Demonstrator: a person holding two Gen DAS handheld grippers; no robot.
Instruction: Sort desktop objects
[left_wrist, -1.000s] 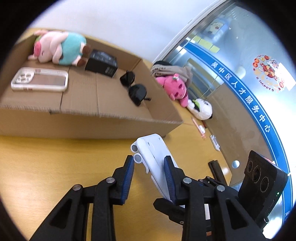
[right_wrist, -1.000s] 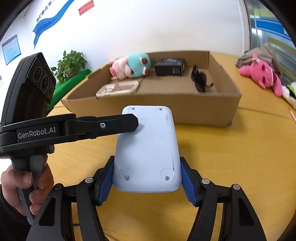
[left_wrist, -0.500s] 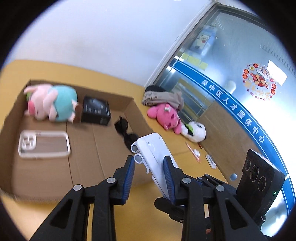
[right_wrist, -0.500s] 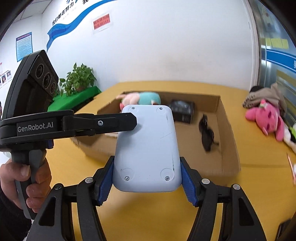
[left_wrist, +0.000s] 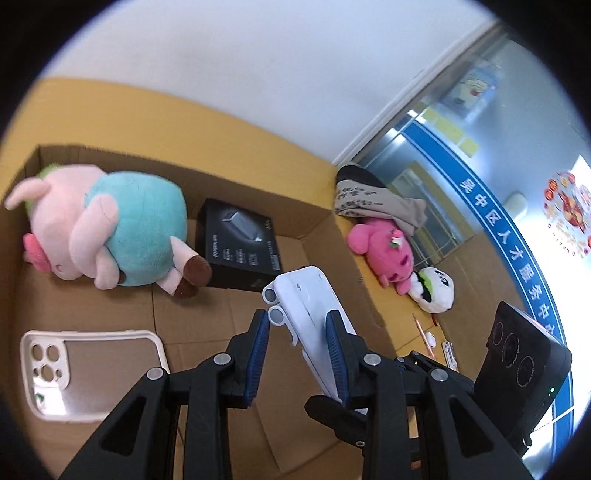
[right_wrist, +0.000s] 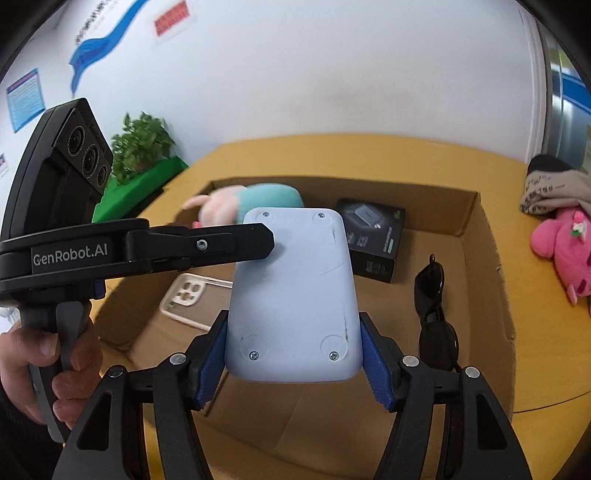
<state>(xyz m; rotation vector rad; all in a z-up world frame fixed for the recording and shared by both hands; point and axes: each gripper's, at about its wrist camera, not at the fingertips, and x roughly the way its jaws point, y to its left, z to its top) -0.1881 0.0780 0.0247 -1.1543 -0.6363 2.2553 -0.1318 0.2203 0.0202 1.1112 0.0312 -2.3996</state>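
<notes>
My right gripper (right_wrist: 293, 354) is shut on a white slab-shaped device (right_wrist: 295, 295), holding it by its long sides above the open cardboard box (right_wrist: 498, 295). My left gripper (left_wrist: 297, 343) is open; the device's edge (left_wrist: 306, 295) passes between its fingers against the right pad, and the left pad stands apart. In the right wrist view the left gripper's finger (right_wrist: 207, 245) lies across the device's upper left corner. The box holds a pink and teal plush pig (left_wrist: 107, 229), a black carton (left_wrist: 240, 245), a clear phone case (left_wrist: 88, 373) and black sunglasses (right_wrist: 434, 310).
On the yellow table (right_wrist: 535, 369) right of the box lie a pink plush (left_wrist: 384, 251), a grey cloth bundle (left_wrist: 373, 199), a panda plush (left_wrist: 434, 290) and small pens (left_wrist: 424, 332). A potted plant (right_wrist: 140, 147) stands at the far left. A white wall is behind.
Both grippers have risen and moved forward with the device, from the table in front of the box to above the box's inside. The grips look unchanged.
</notes>
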